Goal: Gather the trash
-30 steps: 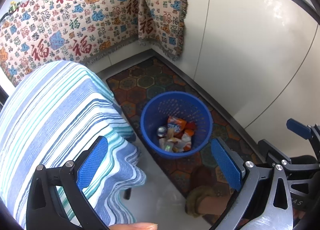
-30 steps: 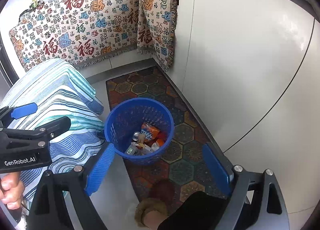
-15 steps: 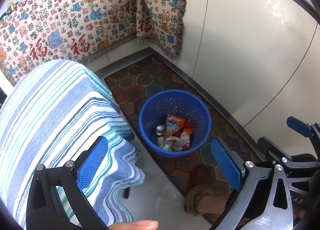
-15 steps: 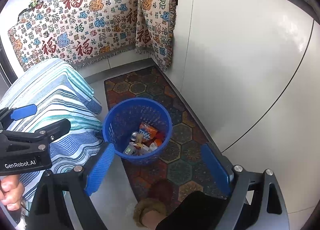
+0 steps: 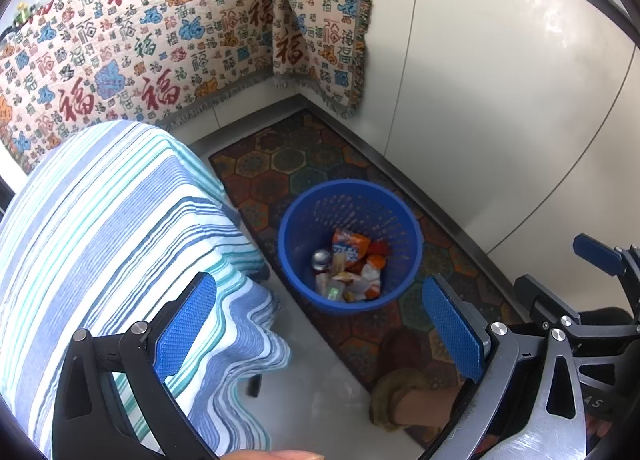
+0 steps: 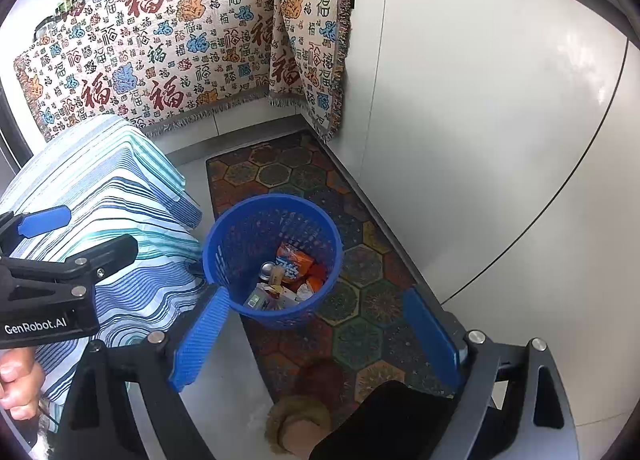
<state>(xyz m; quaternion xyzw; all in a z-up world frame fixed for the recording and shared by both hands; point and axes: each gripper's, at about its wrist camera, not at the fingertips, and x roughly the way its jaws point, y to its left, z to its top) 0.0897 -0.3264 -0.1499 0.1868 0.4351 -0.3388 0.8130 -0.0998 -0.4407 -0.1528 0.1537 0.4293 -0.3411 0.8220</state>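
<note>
item: left gripper. jaws spread wide, nothing between the pads; tilted down toward the floor.
item: right gripper. jaws spread wide, pads bare, same downward tilt; its fingers also show at the right edge of the left wrist view.
item: person's foot in a tan slipper, nearest the cameras, on the near end of the hexagon-patterned mat.
item: striped tablecloth, blue, teal and white, draped over a table to the left; the visible part carries no trash.
item: blue basket, perforated plastic, upright on the mat. it sits past both sets of fingertips and below them, well apart from every pad; in each wrist view it falls in the gap between the fingers.
item: trash at the basket's bottom: orange snack wrappers, a can end, small cartons. none is seen on the floor or mat.
item: patterned cloth with red characters, hung farthest back, along the counter edge.
step, judged: collecting looks finished or paused between pieces, both tools empty above the bin.
next move, judged: search for a stray piece outside the basket, then bring open jaws around it; nothing in view offers one.
</note>
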